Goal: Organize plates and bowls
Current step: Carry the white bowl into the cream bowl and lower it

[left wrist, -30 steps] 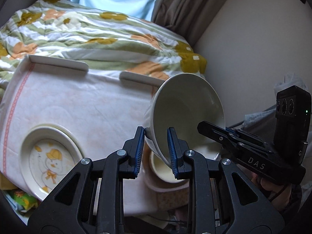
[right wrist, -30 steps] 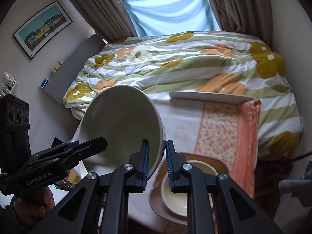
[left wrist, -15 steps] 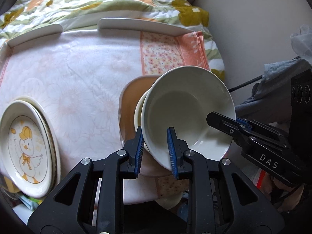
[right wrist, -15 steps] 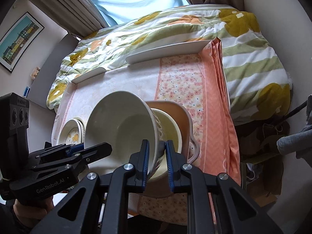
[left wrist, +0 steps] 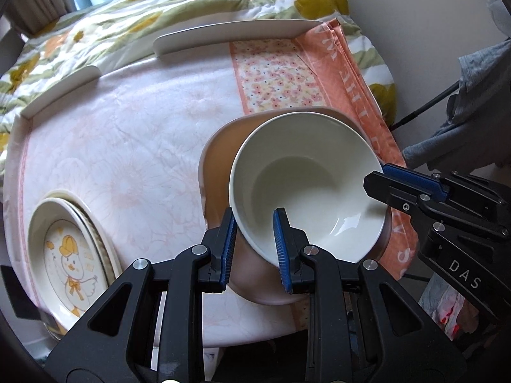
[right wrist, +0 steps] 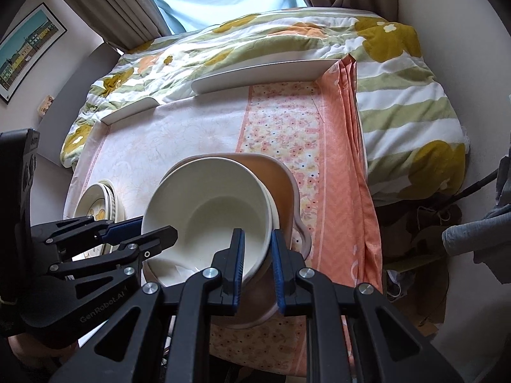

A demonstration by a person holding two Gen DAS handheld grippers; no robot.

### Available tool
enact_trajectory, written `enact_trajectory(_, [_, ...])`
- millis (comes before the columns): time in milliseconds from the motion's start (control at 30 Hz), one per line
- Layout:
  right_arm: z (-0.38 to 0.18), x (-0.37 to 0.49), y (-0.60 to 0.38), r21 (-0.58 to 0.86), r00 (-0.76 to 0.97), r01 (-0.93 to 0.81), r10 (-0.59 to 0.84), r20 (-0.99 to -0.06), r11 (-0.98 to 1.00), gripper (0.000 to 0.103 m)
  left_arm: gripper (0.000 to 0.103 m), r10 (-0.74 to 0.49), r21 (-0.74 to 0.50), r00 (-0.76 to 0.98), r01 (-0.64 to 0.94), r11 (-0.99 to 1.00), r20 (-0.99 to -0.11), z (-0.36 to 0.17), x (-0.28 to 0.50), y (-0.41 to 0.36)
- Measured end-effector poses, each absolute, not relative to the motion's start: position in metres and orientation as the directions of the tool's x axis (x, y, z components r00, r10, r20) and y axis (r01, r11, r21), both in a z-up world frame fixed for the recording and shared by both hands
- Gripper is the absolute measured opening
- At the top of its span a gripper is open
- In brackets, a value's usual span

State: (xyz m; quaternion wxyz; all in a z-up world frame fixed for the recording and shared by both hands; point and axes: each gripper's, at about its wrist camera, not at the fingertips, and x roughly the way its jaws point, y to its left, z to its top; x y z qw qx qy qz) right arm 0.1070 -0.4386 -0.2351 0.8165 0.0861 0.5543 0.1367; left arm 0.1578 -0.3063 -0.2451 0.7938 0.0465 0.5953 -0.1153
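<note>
While both my grippers pinch the big bowl's rim, this is how things lie.
Left gripper (left wrist: 254, 245): closed on the near rim of the white bowl (left wrist: 306, 188), one pad inside, one outside.
Right gripper (right wrist: 258, 265): clamped on the same bowl's rim at the opposite side.
Bowl's place: over the brown tray (right wrist: 281, 175), nested onto a smaller bowl (right wrist: 274, 206) whose edge peeks out beside it.
Done: duck plates (left wrist: 68, 261) are stacked well left of the tray; bowls look nearly stacked.
Left: I judge release and pulling out remain.
Edges: the tray sits near the cloth-covered table's (left wrist: 127, 146) front edge.
Open room: bare cloth beyond and left of the tray.
</note>
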Motion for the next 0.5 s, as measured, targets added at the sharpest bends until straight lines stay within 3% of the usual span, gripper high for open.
enact_trajectory(500, [-0.231, 0.098, -0.427, 0.208, 0.392, -0.167, 0.259, -0.883, 0.964, 0.016, 0.021, -0.063, 0.037, 0.333, 0.286, 0.958, -0.941, -0.249, 0.146, -0.315])
